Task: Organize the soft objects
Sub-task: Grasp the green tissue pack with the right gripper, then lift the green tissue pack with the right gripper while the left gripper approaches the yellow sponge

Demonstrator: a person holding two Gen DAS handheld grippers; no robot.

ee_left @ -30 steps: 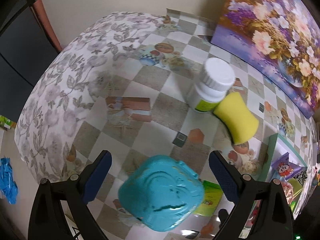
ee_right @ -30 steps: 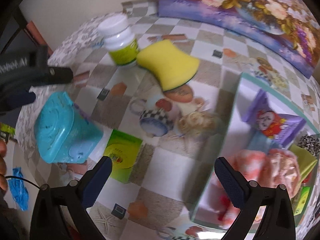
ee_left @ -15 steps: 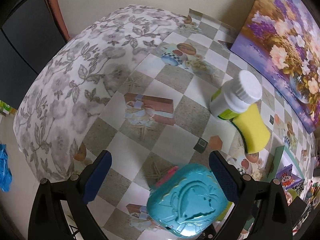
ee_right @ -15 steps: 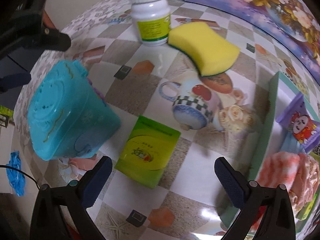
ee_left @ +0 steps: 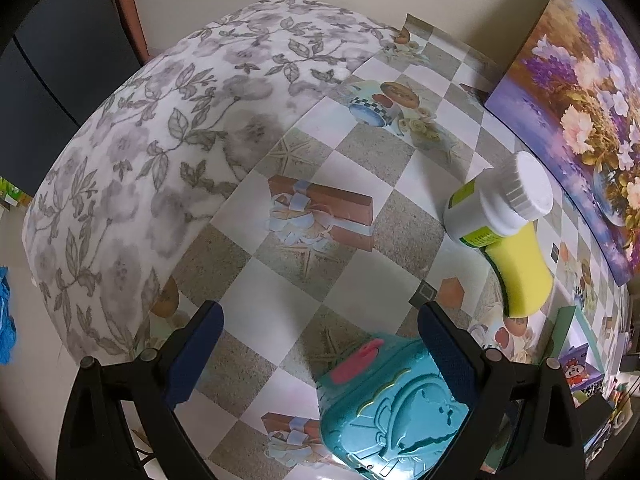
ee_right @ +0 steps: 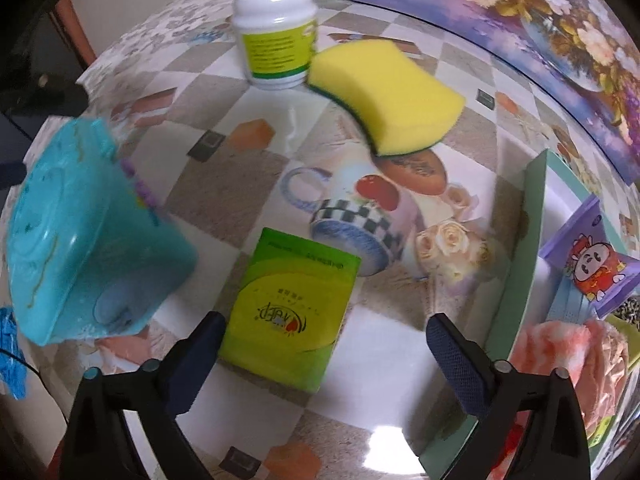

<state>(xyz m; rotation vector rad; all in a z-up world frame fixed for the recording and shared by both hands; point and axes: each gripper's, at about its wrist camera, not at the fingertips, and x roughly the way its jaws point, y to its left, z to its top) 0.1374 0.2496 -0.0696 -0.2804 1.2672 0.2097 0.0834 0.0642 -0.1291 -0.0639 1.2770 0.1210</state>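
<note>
Left gripper (ee_left: 318,354): jaws wide, empty, beside the teal plastic box (ee_left: 390,412).
Right gripper (ee_right: 326,358): jaws wide, straddling the flat green packet (ee_right: 290,310), apparently lined up to grasp it.
Green tray (ee_right: 520,248): holds soft items already, likely the destination.

Yellow sponge (ee_right: 386,94) flat, apparently touching the white bottle (ee_right: 276,26).

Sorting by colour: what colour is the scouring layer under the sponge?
Dark green, under the yellow foam sponge; right wrist view shows it best.

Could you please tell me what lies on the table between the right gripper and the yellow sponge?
In the right wrist view, a flat green packet lies between the right gripper and the yellow sponge.
</note>
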